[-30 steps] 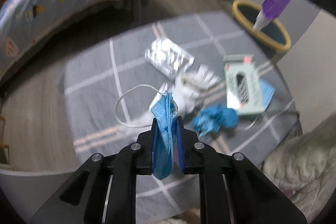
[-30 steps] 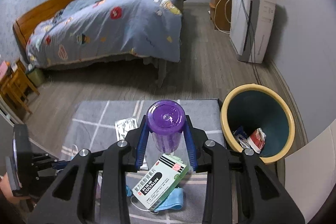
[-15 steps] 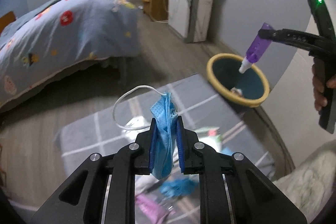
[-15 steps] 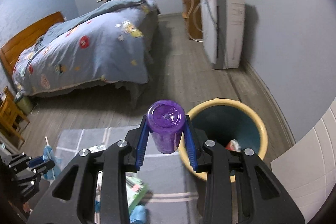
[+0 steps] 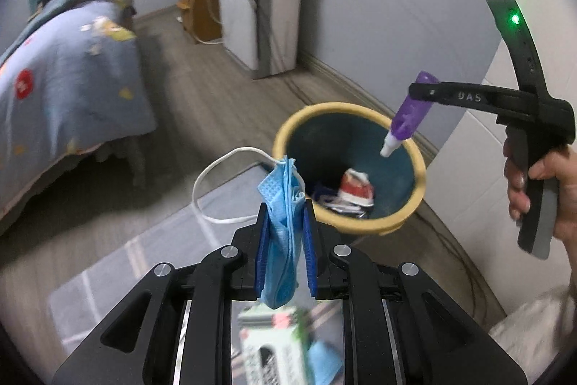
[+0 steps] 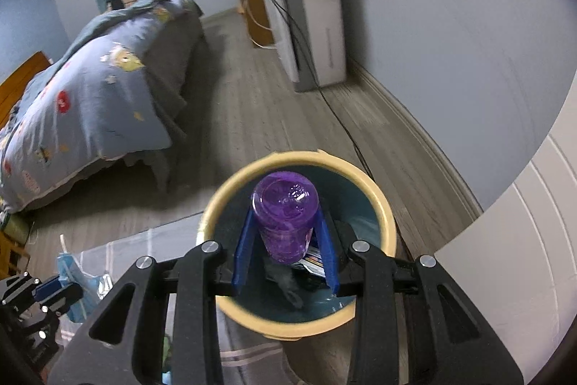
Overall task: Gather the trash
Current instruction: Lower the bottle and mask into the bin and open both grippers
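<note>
My left gripper (image 5: 285, 215) is shut on a crumpled blue face mask (image 5: 283, 204), whose white ear loop (image 5: 216, 175) sticks out to the left. Just beyond it stands the yellow-rimmed teal bin (image 5: 414, 201) with a red-and-white wrapper (image 5: 355, 192) and other scraps inside. My right gripper (image 6: 285, 233) is shut on a purple bottle (image 6: 286, 219) and holds it directly over the bin (image 6: 238, 190). In the left wrist view the purple bottle (image 5: 409, 116) hangs cap down above the bin's far right rim, held by a person's hand (image 5: 541, 179).
A grey checked rug (image 5: 151, 251) lies under my left gripper, with a green-and-white box (image 5: 274, 345) and a blue item on it. A bed with a blue quilt (image 6: 90, 96) is at left. A white appliance (image 6: 310, 13) and its cable stand by the far wall.
Both grippers swung from over the rug toward the bin. The purple bottle now hangs above the bin's opening, and the mask has risen close to the bin's near rim.
</note>
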Motion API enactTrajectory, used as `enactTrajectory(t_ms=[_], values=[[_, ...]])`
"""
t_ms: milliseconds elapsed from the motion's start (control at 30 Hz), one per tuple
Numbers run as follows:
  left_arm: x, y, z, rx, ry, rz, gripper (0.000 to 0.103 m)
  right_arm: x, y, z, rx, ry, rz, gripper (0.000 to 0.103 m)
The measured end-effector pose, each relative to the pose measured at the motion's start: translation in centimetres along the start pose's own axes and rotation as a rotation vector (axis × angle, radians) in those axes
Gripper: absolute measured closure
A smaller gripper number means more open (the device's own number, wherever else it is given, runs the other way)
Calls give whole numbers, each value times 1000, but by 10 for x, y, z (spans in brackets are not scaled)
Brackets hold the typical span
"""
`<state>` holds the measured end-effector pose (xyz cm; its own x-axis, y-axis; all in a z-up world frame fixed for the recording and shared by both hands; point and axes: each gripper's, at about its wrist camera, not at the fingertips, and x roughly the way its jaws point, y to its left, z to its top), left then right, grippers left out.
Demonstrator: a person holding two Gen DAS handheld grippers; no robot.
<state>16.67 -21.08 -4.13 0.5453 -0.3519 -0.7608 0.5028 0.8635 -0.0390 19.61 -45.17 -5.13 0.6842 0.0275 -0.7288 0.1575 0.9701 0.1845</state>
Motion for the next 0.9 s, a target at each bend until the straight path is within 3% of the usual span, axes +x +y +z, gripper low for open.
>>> enactTrajectory(t_ms=[267,500,533,667,900], values=[[85,-55,33,55,70,-69,84,38,-23,-10,80,106,-31,71],[127,-61,26,22,105,-68,77,55,-41,-18,150,170,-19,71],[132,-59,27,16,107,-61,72,57,-42,-19,147,175,-21,71],[133,-53,27,-6,78,-32,34,65,-38,-22,122,199,-26,70],[122,-36,21,-27,62,9,27,76,-36,-22,143,229,-9,68]])
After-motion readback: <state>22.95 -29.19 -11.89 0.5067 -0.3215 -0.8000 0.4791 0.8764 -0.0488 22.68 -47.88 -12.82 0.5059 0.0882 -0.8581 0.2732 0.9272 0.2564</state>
